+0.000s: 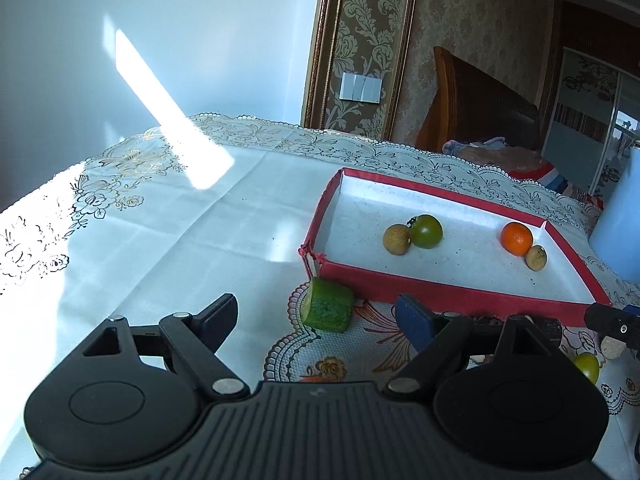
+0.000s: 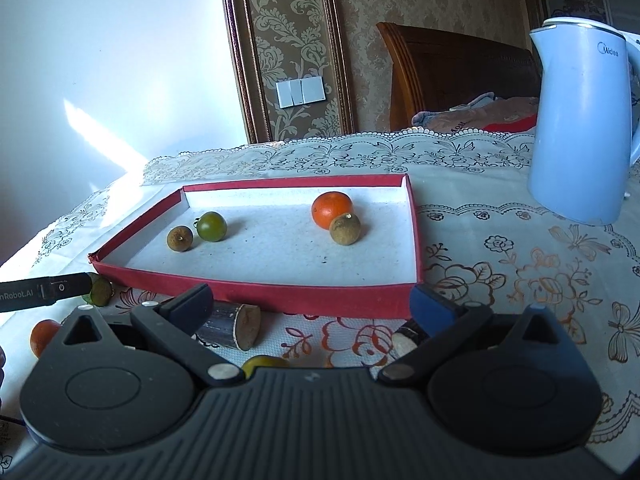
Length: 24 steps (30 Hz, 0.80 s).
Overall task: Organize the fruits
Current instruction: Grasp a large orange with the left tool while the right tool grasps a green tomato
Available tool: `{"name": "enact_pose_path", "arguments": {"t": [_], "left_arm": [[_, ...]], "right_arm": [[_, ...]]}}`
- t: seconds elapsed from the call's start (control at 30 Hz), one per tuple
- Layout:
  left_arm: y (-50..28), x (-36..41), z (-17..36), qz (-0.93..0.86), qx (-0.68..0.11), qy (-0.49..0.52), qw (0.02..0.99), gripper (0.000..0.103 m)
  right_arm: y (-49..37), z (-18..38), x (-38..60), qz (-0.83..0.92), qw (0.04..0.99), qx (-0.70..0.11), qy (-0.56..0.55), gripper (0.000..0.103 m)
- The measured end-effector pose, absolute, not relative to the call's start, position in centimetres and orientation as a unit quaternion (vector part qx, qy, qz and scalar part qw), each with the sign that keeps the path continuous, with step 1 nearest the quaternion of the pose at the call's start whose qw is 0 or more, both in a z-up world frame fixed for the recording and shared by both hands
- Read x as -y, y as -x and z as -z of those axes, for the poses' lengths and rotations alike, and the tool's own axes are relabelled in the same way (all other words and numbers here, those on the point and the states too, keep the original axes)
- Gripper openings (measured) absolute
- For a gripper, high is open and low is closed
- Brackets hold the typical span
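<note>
I had the left tool (image 1: 320, 318) spread wide and empty, a cucumber chunk (image 1: 328, 309) lying between its fingers on the counter (image 1: 200, 232). My right tool (image 2: 312, 308) also stood wide, gripping nothing. The red tray (image 2: 256, 294) sat at twelve o'clock, holding an orange (image 2: 331, 210), a green tomato (image 2: 212, 226) and two longans.

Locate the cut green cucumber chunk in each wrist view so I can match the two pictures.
Left wrist view: the cut green cucumber chunk lies just below centre, on the tablecloth, outside the near left corner of the shallow red-walled box.
Right wrist view: the chunk sits at the left edge, partly hidden behind a black finger of the other hand-held gripper, again off that box corner.
Shared landmark: the red-walled box.
</note>
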<state>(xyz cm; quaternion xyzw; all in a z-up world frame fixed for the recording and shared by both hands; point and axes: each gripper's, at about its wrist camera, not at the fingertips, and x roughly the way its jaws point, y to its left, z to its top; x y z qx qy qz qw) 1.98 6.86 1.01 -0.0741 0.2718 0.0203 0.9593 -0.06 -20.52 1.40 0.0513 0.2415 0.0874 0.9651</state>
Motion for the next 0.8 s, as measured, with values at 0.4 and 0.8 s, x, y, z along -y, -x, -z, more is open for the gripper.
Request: {"name": "enact_pose_path", "arguments": {"t": [0.4,0.8], "left_arm": [[-0.2,-8.1,0.7,-0.003,-0.299,0.067,0.952,0.086],[-0.1,-5.8,1.0,-0.003,-0.298,-0.009,0.954,0.059]], "right_arm": [[1.7,-1.1,20.2,-0.107,0.963,-0.245,-0.029,0.103],[6.0,-0.6,22.7,-0.135,0.966,-0.219,-0.026,0.103]]}}
